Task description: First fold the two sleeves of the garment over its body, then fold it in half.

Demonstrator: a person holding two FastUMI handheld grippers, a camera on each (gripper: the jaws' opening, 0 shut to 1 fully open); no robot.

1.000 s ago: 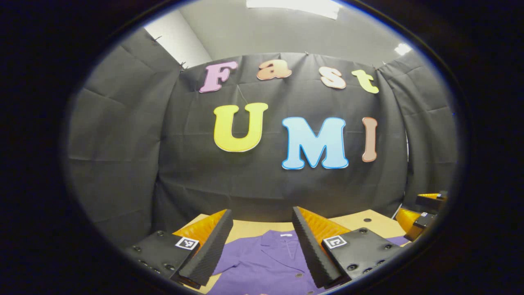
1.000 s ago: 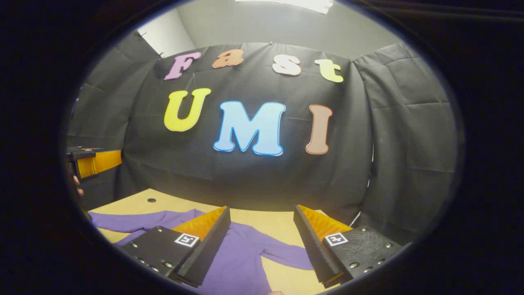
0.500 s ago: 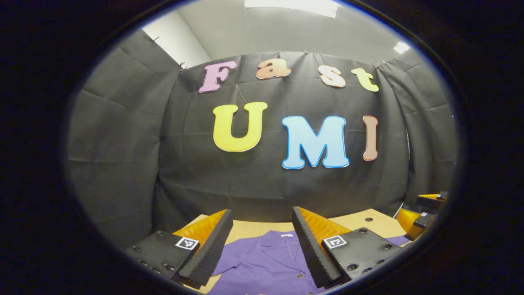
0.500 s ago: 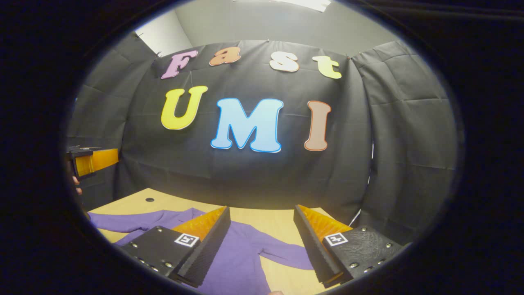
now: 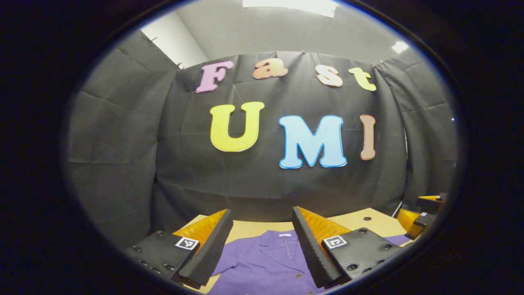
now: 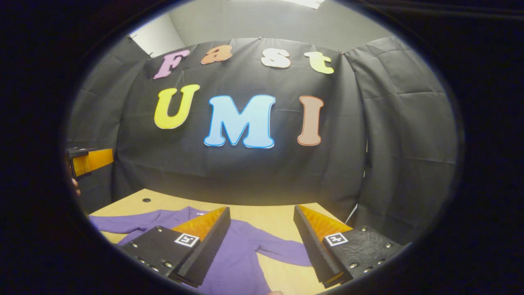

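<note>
Your left hand-held gripper hangs released, fingers spread, above the worktop. The purple garment lies flat below it at 6 o'clock, collar away from you. Your right hand-held gripper is likewise released, over the garment's right sleeve, which lies outstretched. Black cloth walls the booth.

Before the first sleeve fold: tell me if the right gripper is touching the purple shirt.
Apart. The right gripper view shows the right gripper open, raised above the purple shirt lying flat on the table.
</note>
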